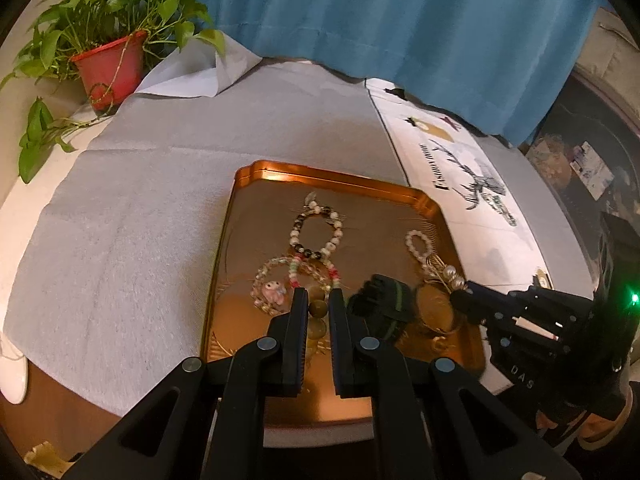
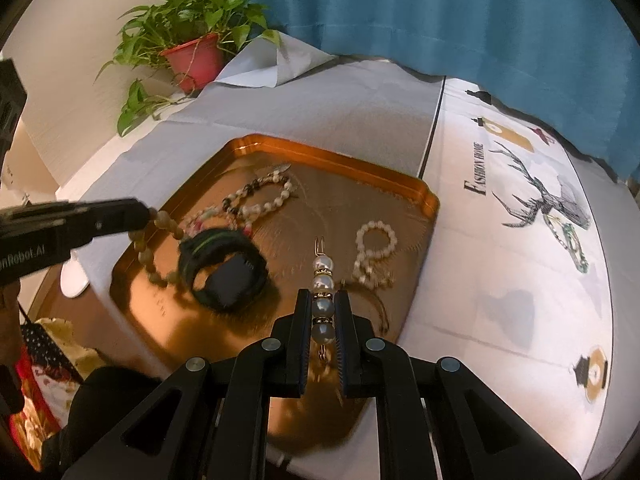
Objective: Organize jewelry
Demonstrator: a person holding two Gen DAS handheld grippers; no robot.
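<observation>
A copper tray holds the jewelry. My left gripper is shut on a brown bead bracelet, which hangs from it over the tray in the right wrist view. My right gripper is shut on a pearl hair clip, held above the tray; that gripper also shows in the left wrist view. A black watch, a black-and-white bead bracelet, a clear bracelet with a pink charm and a white pearl bracelet lie in the tray.
A grey cloth covers the table left of the tray. A white printed cloth lies to its right. A potted plant stands at the back left. A blue curtain hangs behind.
</observation>
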